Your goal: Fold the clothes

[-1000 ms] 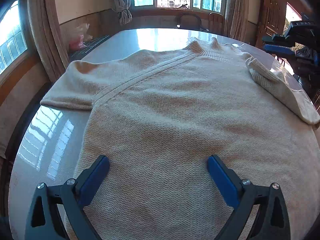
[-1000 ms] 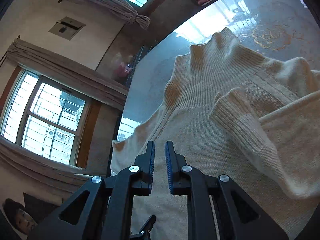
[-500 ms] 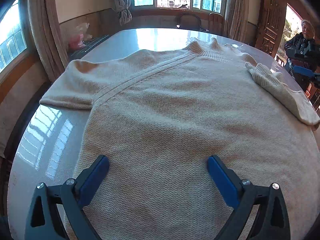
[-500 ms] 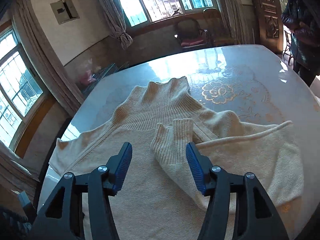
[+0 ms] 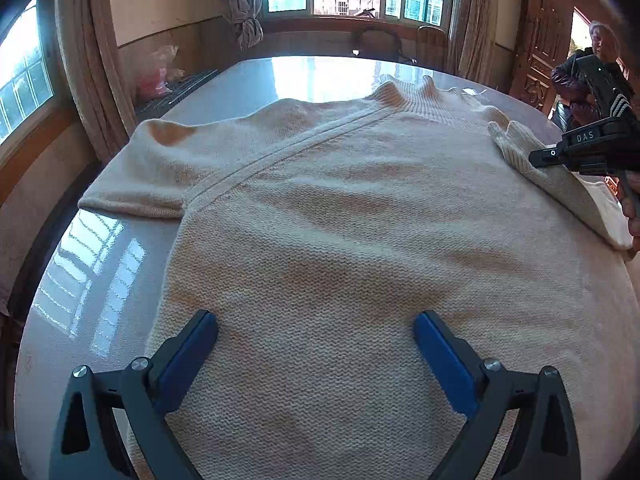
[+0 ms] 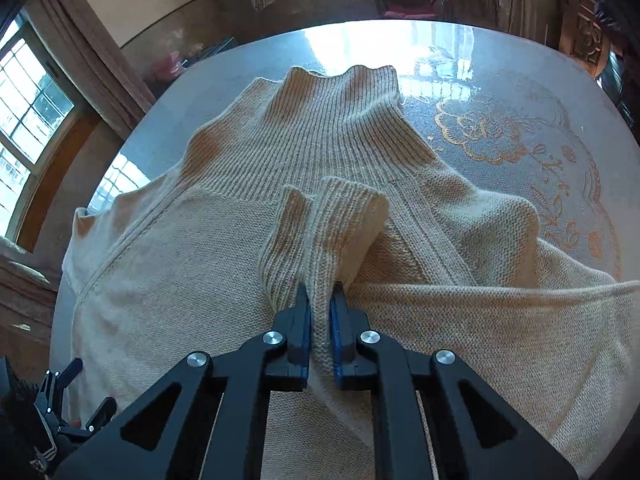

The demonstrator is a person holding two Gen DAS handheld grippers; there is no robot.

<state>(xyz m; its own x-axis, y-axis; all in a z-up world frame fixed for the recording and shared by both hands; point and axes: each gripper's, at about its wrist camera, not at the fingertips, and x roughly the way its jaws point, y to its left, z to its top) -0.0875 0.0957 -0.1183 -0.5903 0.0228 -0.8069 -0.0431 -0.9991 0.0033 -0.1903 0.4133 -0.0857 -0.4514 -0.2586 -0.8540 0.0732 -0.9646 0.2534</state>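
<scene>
Right gripper (image 6: pixel 319 308) now around sleeve (image 6: pixel 320 240)

The sweater (image 5: pixel 340 208) runs off the left wrist view's bottom edge, hem unseen. Its far sleeve drops behind the tabletop (image 5: pixel 100 280) rim. The right gripper (image 5: pixel 538 158) is cut off at the frame's edge.
</scene>
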